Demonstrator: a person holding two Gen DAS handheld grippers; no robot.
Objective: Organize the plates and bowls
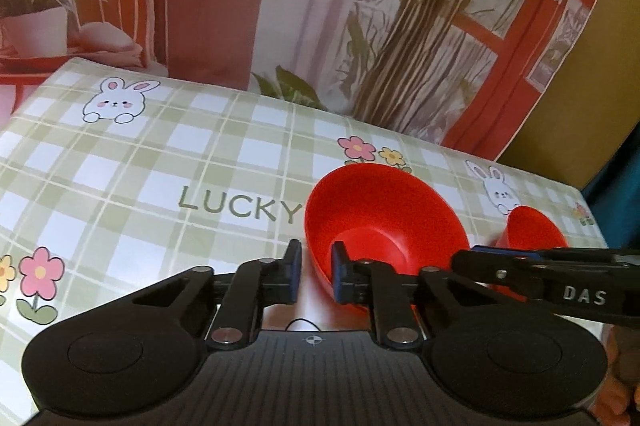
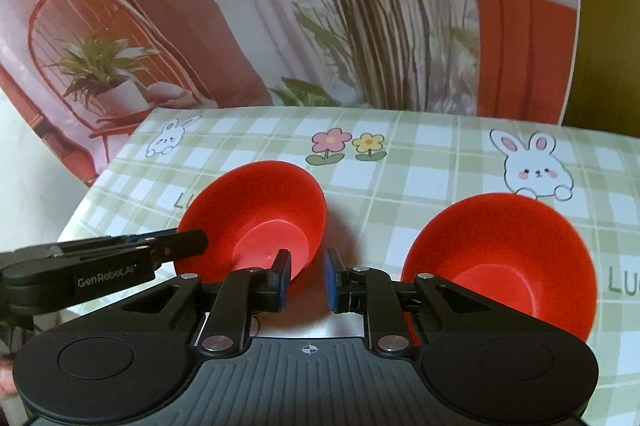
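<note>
In the left wrist view, the left gripper (image 1: 316,272) is sitting at lower centre with a narrow gap between its fingers, straddling the near rim of 1 red bowl (image 1: 384,222) without visibly clamping it. A second red bowl (image 1: 532,230) is lying at the right edge, behind the right gripper (image 1: 476,252). In the right wrist view, that gripper is standing slightly parted and holding nothing, between the 2 bowls on the checked tablecloth (image 2: 420,162).
</note>
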